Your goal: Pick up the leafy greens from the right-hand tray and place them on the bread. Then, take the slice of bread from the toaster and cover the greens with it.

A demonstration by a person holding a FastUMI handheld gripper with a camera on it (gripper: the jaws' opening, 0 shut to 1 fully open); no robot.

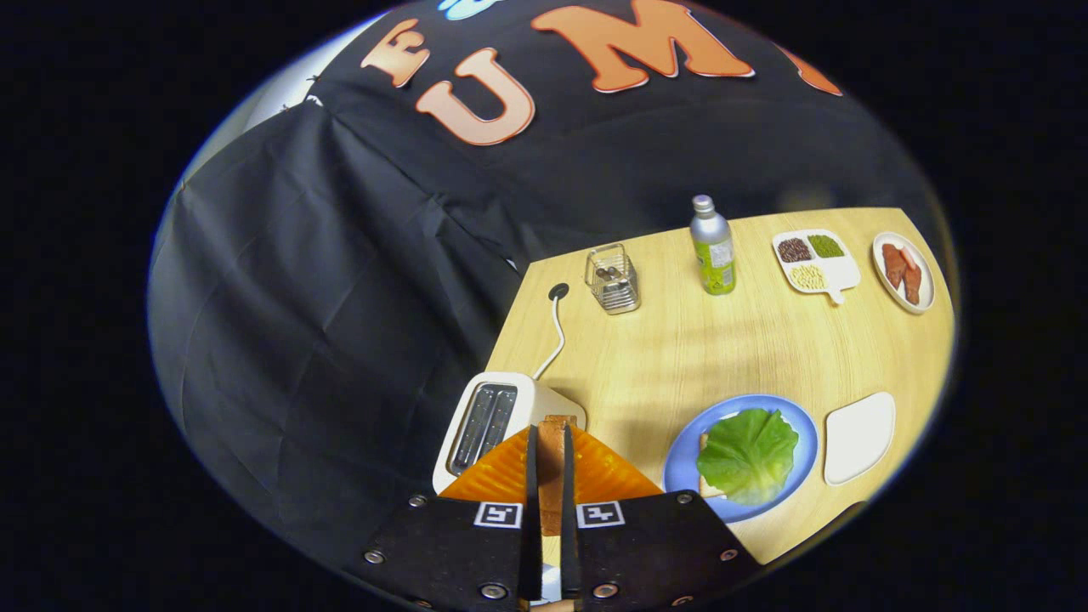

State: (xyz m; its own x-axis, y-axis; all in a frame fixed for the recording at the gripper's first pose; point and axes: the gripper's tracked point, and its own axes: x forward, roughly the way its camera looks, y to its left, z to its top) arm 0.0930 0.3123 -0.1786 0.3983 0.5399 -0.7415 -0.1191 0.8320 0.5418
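The gripper (pixel 551 463) has its two fingers drawn close together, both pressing on a slice of bread (pixel 552 467) held edge-on between them, lifted above the table (pixel 680 357); just ahead of the fingers and slightly to their left stands the white toaster (pixel 489 421), its two slots open to view and its cord (pixel 554 327) running away across the wood to a dark round grommet; to the right of the fingers lies a blue plate (pixel 684 459), and on it a leafy green (pixel 746 455) spread over another slice of bread (pixel 705 476), of which just a corner and an edge peep out beneath the leaf; just beyond that plate, further right, sits a white tray (pixel 858 438); well beyond the fingers stand a wire holder (pixel 612 279), a bottle (pixel 712 246), a white divided dish (pixel 814 259) with three fillings, and a small plate (pixel 903 272) of reddish pieces.
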